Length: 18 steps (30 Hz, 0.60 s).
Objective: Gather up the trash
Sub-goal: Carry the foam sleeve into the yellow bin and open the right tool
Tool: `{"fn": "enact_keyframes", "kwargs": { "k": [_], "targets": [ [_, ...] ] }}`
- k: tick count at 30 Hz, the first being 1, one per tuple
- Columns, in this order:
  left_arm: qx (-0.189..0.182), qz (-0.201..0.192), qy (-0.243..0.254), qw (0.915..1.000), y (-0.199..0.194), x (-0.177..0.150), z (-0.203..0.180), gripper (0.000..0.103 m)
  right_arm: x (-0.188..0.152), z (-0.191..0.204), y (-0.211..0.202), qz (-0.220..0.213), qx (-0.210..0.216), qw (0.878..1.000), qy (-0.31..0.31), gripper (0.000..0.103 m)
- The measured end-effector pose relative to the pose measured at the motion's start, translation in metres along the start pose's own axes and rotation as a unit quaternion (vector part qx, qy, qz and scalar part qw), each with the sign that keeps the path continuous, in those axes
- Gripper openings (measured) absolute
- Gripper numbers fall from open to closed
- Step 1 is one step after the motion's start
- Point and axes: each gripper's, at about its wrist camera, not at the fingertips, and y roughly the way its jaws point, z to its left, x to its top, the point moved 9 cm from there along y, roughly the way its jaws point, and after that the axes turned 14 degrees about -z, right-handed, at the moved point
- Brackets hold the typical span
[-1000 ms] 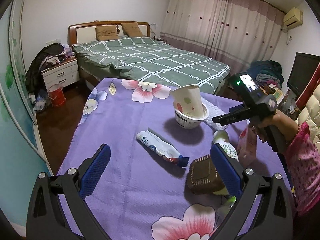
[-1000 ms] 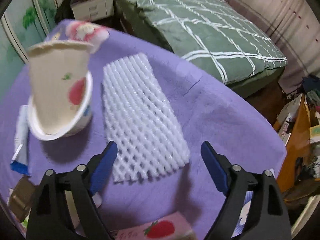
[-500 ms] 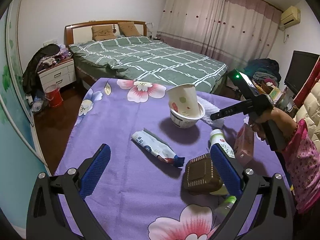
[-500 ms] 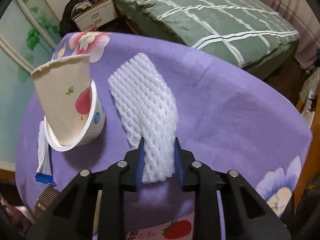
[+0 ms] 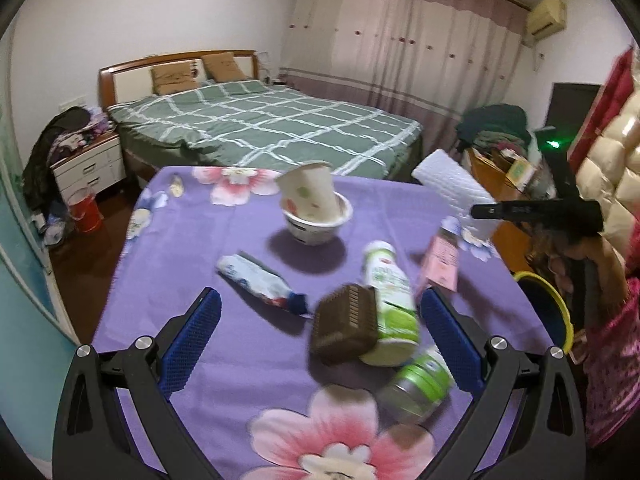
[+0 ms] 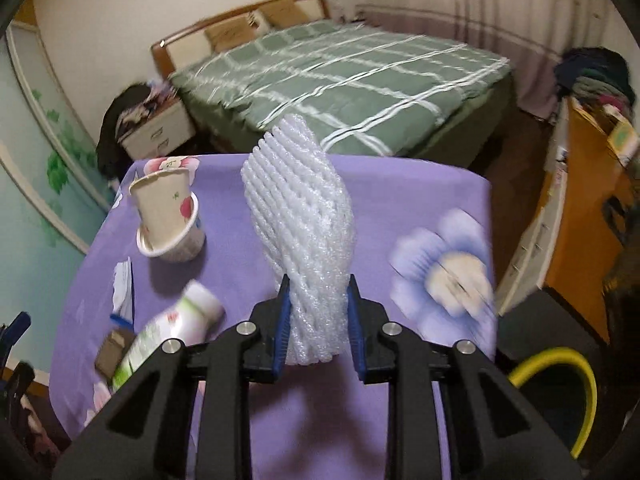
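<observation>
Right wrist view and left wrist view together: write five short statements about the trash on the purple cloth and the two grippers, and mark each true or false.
1. The right gripper is clamped on the white foam net sleeve. True.
2. The foam net lies flat on the tablecloth. False: it is lifted off the cloth, sticking up from the jaws.
3. The paper cup stands tilted inside a white bowl. True.
4. The left gripper holds the green-labelled bottle. False: its jaws are wide open and hold nothing.
5. The brown plastic basket sits at the far edge of the table next to the bed. False: it is near the left gripper, touching the bottle.
</observation>
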Motion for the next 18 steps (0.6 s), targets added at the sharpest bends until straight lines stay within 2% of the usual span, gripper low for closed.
{"fn": "enact_keyframes", "kwargs": {
  "k": [5, 10, 13, 18],
  "targets": [
    [-0.032, 0.012, 0.018, 0.9992, -0.004, -0.017, -0.033, 0.098, -0.046, -0.052, -0.053, -0.026, -0.049, 0.998, 0.039, 0.025],
    [-0.058, 0.03, 0.037, 0.9972, -0.004, -0.036, -0.062, 0.098, -0.089, -0.115, -0.094, -0.04, -0.122, 0.988, 0.087, 0.025],
    [-0.067, 0.039, 0.043, 0.9961, -0.005, -0.045, -0.075, 0.098, -0.112, -0.149, -0.105, -0.038, -0.158, 0.98, 0.111, 0.025],
    [-0.077, 0.054, 0.05, 0.9943, -0.004, -0.057, -0.089, 0.098, -0.141, -0.185, -0.11, -0.029, -0.19, 0.971, 0.141, 0.025]
  ]
}}
